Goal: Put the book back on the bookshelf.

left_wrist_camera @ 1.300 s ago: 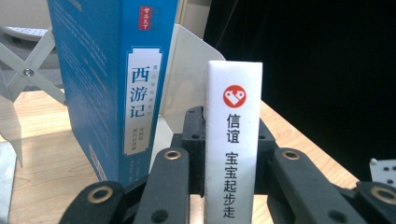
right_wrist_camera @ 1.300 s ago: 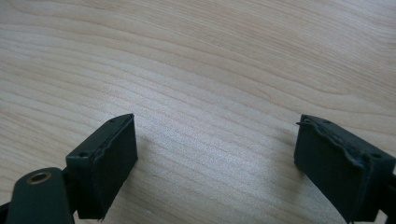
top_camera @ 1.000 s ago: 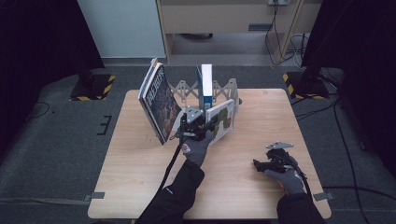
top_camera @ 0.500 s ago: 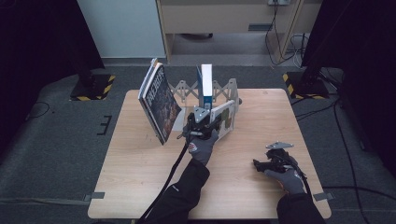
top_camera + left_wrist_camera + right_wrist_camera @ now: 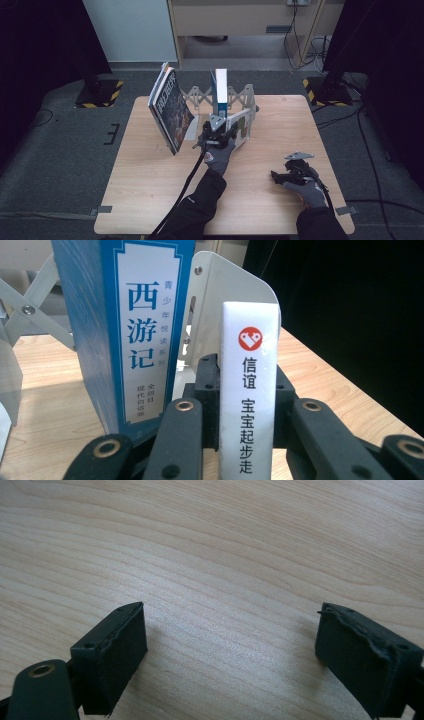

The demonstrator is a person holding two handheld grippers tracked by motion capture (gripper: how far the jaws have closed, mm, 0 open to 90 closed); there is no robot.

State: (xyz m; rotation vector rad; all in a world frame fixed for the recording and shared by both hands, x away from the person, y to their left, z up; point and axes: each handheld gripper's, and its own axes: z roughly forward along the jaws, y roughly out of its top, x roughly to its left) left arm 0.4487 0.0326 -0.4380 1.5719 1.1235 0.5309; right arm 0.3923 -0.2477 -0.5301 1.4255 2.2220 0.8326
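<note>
My left gripper is shut on a thin white book, held upright by its spine, jaws on both covers. It stands at the folding metal book rack, beside a white divider plate. A blue book stands upright in the rack, just left of the white one. A large dark book leans at the rack's left end. My right gripper rests open near the table's front right, with bare wood between its jaws.
The wooden table has free room in front of the rack and at the left. Dark floor with cables surrounds it, and a cabinet stands beyond the far edge.
My left gripper has moved a little away from me and to the right, carrying the white book closer into the rack. The right gripper has stayed still.
</note>
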